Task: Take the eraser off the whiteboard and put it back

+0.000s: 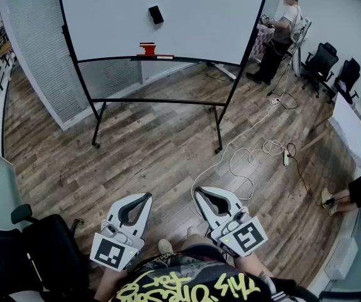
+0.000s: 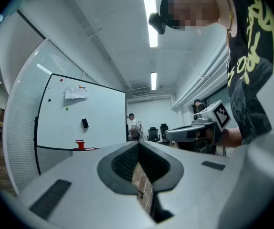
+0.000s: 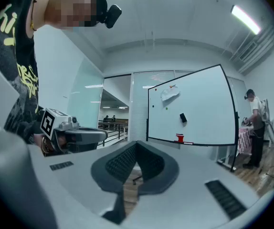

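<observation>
One broad wooden floor (image 1: pixel 161 143) fills the middle of the head view. At the top centre stands the whiteboard (image 1: pixel 193 24) on its black frame. A person (image 1: pixel 286 30) stands at the upper right, just past the board's edge, near black chairs (image 1: pixel 324 60). At the bottom centre, the left gripper (image 1: pixel 144 199) and the right gripper (image 1: pixel 200 192) sit side by side, well apart from the board. Both are clenched, with nothing between the jaws. The black eraser (image 1: pixel 156 14) sits tilted on the board's face, at the top centre. Below it, a small red object (image 1: pixel 147 49) rests on the board's ledge.
</observation>
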A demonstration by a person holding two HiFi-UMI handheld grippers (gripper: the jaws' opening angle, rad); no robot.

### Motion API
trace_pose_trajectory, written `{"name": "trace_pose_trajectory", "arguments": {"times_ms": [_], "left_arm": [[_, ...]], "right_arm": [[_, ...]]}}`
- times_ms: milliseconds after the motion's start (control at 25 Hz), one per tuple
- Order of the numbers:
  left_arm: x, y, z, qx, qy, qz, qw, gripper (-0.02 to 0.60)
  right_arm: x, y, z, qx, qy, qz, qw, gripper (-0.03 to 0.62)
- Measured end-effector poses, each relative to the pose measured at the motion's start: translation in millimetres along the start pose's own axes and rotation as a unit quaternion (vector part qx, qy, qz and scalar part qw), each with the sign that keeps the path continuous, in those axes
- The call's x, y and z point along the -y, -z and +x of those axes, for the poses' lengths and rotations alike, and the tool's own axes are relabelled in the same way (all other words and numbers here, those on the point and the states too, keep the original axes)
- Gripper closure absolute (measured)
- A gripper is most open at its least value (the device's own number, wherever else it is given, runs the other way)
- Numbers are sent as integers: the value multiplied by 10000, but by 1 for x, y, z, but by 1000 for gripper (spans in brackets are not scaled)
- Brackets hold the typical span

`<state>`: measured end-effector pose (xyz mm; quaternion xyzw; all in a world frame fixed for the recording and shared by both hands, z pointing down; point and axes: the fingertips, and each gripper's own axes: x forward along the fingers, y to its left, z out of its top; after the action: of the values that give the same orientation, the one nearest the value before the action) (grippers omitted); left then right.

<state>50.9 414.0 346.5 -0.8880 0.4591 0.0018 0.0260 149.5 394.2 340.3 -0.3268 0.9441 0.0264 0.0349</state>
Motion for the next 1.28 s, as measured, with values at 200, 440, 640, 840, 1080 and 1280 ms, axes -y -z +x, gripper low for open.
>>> {"name": "trace_pose_trajectory", "arguments": {"times_ms": [200,440,640,840,1080,1280], "left_arm": [[4,0,0,22,22,12,10000,575],[5,1,1,15,86,4,10000,575],[6,2,-1,12,105,-2,9999,575],[5,0,-3,22,107,16,9999,575],[1,0,-5,-15,56,-22,10000,575],[-1,-1,-9,24,80,-9,10000,575]], "right_arm": [[-1,-1,-3,28,26,-45,10000,585],[2,1,-6,33,126,-34,9999,585],[0,1,-8,-30,152,-81,9998,585],[-2,1,-6,-69,216,-82,9997,586],[3,9,-8,-299,319,148,9989,585],[2,13,-9,-392,401,133,9983,583]]}}
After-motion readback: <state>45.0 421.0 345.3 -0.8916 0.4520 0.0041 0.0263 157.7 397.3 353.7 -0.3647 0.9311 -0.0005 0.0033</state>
